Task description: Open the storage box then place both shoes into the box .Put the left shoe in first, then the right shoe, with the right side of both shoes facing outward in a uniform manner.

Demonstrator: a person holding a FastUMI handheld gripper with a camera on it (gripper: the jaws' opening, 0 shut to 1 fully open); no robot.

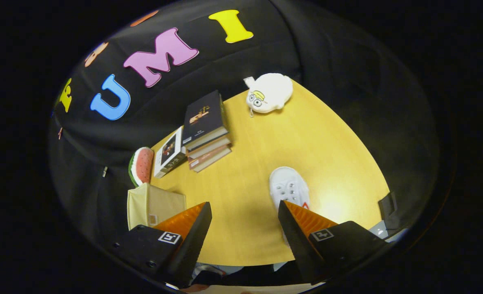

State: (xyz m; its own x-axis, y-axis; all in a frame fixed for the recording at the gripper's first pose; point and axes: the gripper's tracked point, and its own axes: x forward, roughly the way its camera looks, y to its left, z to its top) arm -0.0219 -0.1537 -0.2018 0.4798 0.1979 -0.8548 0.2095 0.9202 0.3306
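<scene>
My gripper (244, 208) hangs open above the yellow table (307, 134), with bare tabletop between its fingers. A white shoe (288, 188) lies on the table just ahead of the right finger, its toe pointing away and its rear part hidden behind that finger. A cream storage box (153, 204) stands to the left, beside and partly behind the left finger; I cannot tell whether it is open.
A stack of books (204, 130) sits beyond the box, with another book (168, 153) leaning at its left. A watermelon-slice toy (140, 165) is by the table's left edge. A white plush toy (268, 93) rests at the far edge. A dark object (388, 206) sits at the right edge.
</scene>
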